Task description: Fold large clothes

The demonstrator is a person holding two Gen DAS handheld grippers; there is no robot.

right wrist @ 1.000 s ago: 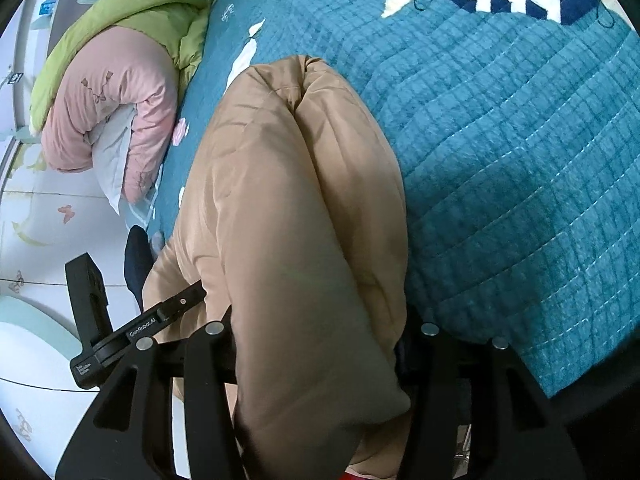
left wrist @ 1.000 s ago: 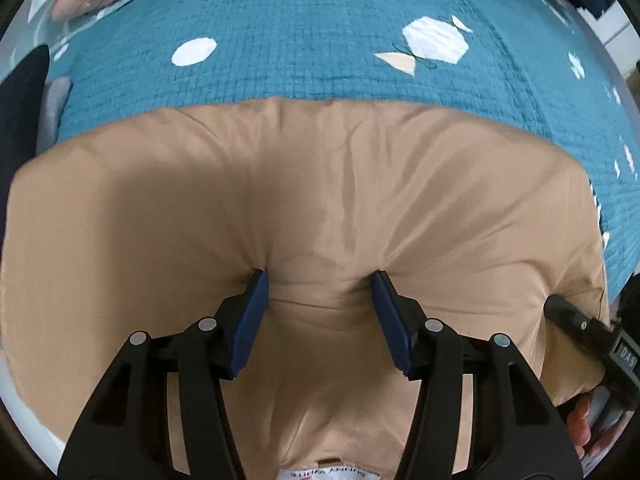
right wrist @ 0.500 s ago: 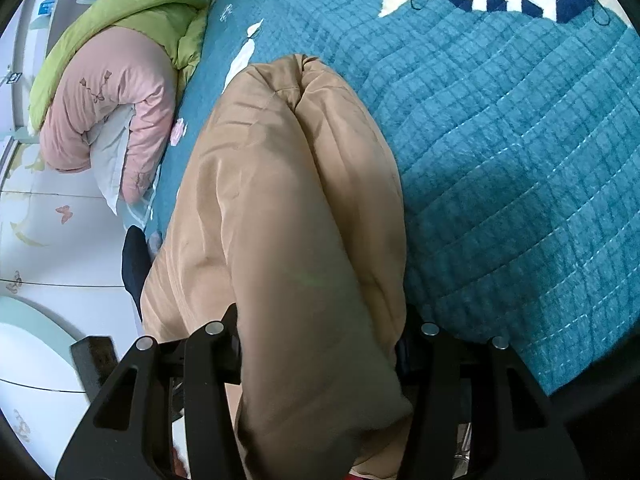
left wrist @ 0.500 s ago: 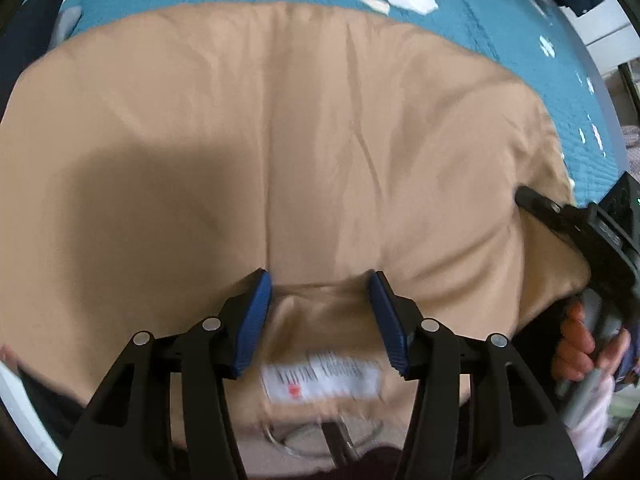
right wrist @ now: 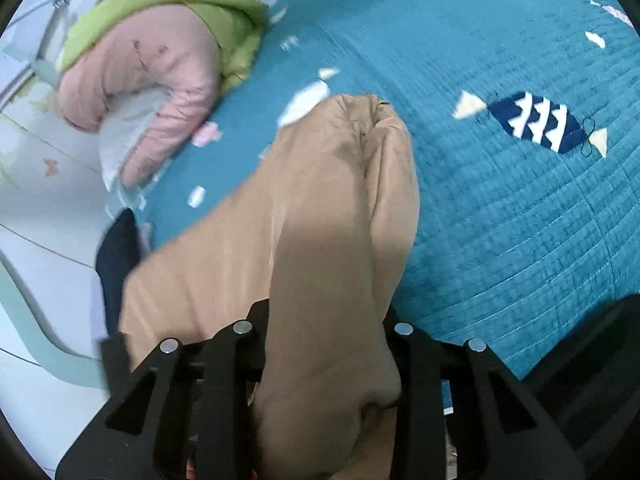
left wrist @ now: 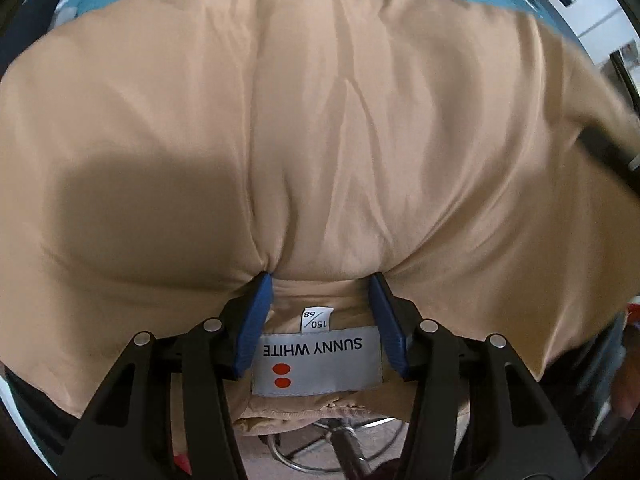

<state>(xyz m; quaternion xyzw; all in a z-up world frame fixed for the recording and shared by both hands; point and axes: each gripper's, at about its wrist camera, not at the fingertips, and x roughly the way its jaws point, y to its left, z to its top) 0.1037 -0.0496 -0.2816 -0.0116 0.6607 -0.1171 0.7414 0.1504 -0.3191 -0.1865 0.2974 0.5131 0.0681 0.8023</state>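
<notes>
The left tool (left wrist: 320, 300) is gripping the collar of the tan coat (left wrist: 320, 140), with its label (left wrist: 316, 360) sitting between the fingers. The right tool (right wrist: 324, 344) is squeezing a thick bunch of the coat's side. The coat is hanging off the bed (right wrist: 520, 220) ahead of both tools. It is looking puffy and bunched, so most of the folding is probably still waiting.

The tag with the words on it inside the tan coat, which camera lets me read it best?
The left wrist view. The brand label lies between the left gripper's blue fingers, reading SUNNY WHITE upside down, on the tan coat. The right wrist view shows only bunched coat fabric in the right gripper, no label.
</notes>
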